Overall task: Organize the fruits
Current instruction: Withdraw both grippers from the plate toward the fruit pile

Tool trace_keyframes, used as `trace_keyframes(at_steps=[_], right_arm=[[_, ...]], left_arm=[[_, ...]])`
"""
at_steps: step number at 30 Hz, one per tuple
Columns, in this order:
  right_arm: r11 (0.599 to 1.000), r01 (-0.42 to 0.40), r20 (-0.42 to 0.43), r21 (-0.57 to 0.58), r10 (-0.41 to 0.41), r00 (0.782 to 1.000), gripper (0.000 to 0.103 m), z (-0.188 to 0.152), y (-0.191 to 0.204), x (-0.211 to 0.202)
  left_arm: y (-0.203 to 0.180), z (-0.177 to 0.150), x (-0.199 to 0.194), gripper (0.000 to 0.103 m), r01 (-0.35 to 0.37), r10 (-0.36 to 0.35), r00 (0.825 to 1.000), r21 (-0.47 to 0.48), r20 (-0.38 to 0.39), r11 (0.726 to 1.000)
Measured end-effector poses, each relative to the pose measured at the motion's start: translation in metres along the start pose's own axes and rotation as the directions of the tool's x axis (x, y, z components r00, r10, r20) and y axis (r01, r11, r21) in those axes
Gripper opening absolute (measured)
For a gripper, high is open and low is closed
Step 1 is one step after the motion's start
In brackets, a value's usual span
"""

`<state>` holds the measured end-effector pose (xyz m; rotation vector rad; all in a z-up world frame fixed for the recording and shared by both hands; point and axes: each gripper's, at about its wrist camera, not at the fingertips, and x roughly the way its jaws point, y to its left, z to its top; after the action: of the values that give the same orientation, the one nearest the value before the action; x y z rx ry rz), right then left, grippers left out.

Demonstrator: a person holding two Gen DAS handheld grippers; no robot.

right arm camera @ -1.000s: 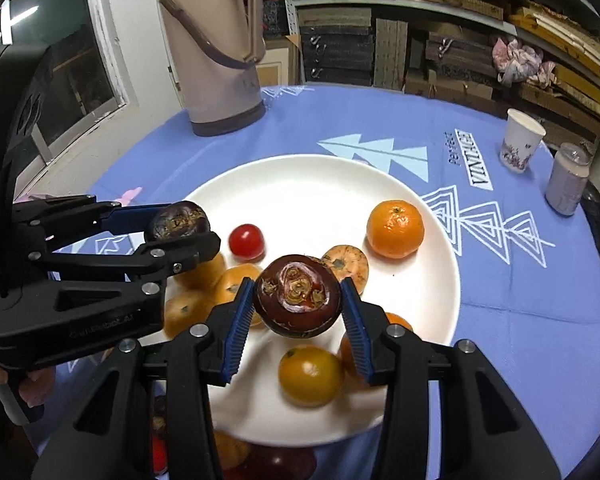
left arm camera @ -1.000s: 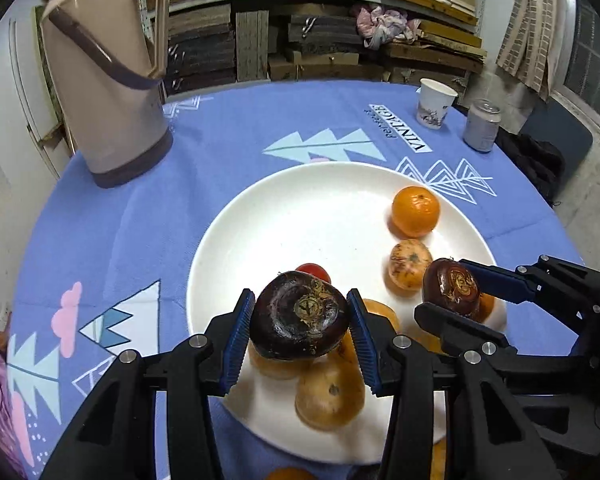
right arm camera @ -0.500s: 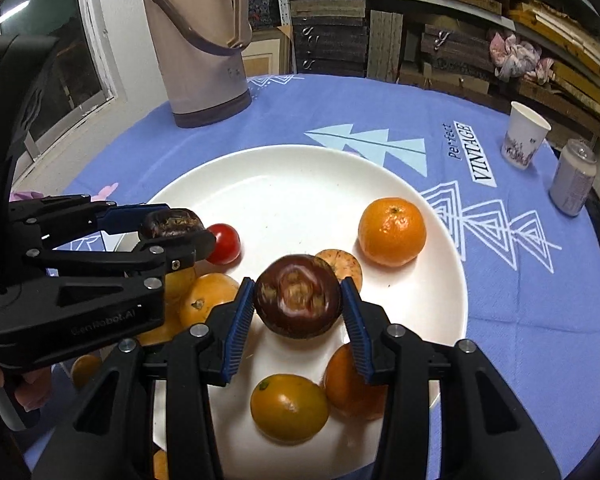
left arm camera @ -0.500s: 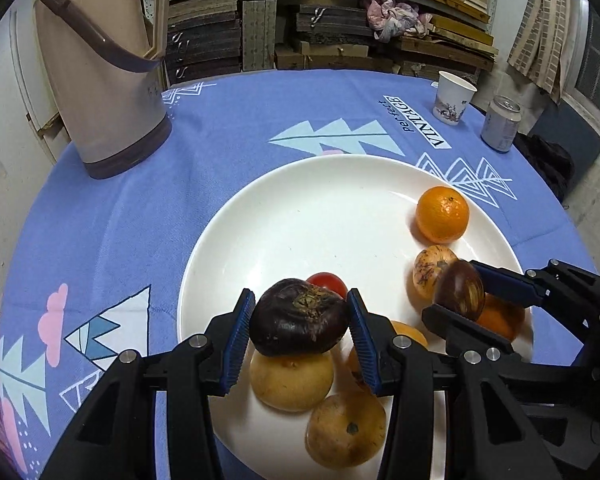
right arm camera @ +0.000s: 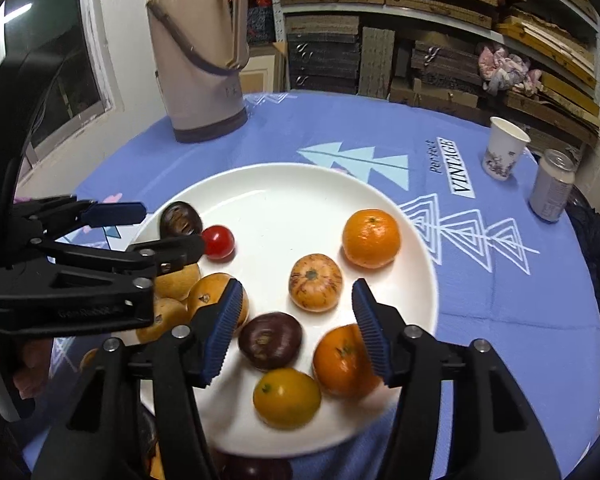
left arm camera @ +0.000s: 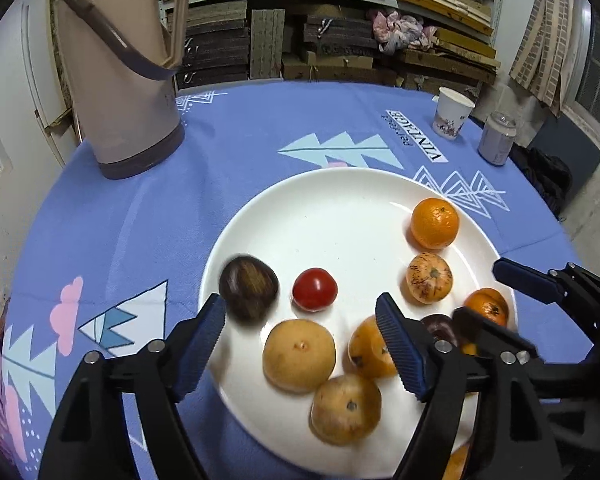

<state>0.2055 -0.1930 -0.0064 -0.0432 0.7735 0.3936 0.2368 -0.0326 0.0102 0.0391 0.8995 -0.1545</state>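
Far half of the white plate point(left arm camera: 340, 208) is lying bare, giving open passage from the back. Near half is crowding up: red tomato point(left arm camera: 314, 289), pale fruits point(left arm camera: 299, 355), oranges point(right arm camera: 371, 238) and two dark fruits point(right arm camera: 270, 341) are sitting close together. Right gripper point(right arm camera: 296, 328) is standing wide over one dark fruit, left gripper point(left arm camera: 300, 344) wide beside it, arms nearly meeting. Thermos point(left arm camera: 120, 68) is blocking the far left of the blue cloth, paper cup point(right arm camera: 504, 148) and can point(right arm camera: 552, 186) the far right.

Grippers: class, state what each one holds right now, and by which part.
Nothing. The left gripper and right gripper both have open jaws; the two dark fruits lie loose on the plate.
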Motion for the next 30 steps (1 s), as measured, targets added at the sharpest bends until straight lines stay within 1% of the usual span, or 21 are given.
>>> trace_keyframes(at_steps=[2, 4, 7, 9, 10, 13, 21, 25, 30], right_arm=[[1.000, -0.008, 0.012, 0.014, 0.008, 1.000, 0.059, -0.002, -0.002, -0.010], [1.000, 0.001, 0.023, 0.025, -0.002, 1.000, 0.060, -0.006, -0.005, -0.019], [0.998, -0.004, 0.034, 0.065, 0.002, 0.999, 0.064, -0.014, -0.013, -0.035], [0.996, -0.009, 0.036, 0.085, 0.006, 0.999, 0.066, -0.021, -0.016, -0.045], [0.996, -0.009, 0.036, 0.088, 0.006, 0.999, 0.066, -0.025, -0.017, -0.049], [0.996, -0.003, 0.032, 0.086, 0.000, 0.999, 0.066, -0.037, -0.014, -0.060], [0.997, -0.013, 0.018, 0.077, 0.012, 1.000, 0.067, -0.071, 0.001, -0.081], [0.998, -0.024, 0.016, 0.060, 0.023, 1.000, 0.069, -0.088, 0.013, -0.093], [0.999, -0.050, -0.018, 0.019, 0.050, 0.999, 0.070, -0.111, 0.034, -0.098]], left_arm=[[0.003, -0.003, -0.005, 0.080, 0.007, -0.007, 1.000, -0.017, -0.004, 1.000], [0.005, -0.008, -0.010, 0.080, 0.009, -0.010, 1.000, -0.029, -0.009, 1.000], [0.006, -0.014, -0.021, 0.080, -0.002, 0.002, 1.000, -0.032, -0.003, 0.999], [0.008, -0.019, -0.030, 0.082, -0.005, 0.005, 1.000, -0.036, 0.004, 0.999], [0.009, -0.022, -0.034, 0.084, -0.007, 0.008, 1.000, -0.039, 0.007, 0.999], [0.010, -0.031, -0.048, 0.084, -0.014, 0.015, 1.000, -0.043, 0.018, 0.999], [0.005, -0.058, -0.071, 0.084, -0.015, 0.016, 1.000, -0.033, 0.026, 0.999], [0.006, -0.075, -0.078, 0.084, -0.012, 0.012, 1.000, -0.042, 0.015, 0.999], [0.004, -0.094, -0.084, 0.085, -0.017, 0.017, 1.000, -0.034, 0.001, 0.999]])
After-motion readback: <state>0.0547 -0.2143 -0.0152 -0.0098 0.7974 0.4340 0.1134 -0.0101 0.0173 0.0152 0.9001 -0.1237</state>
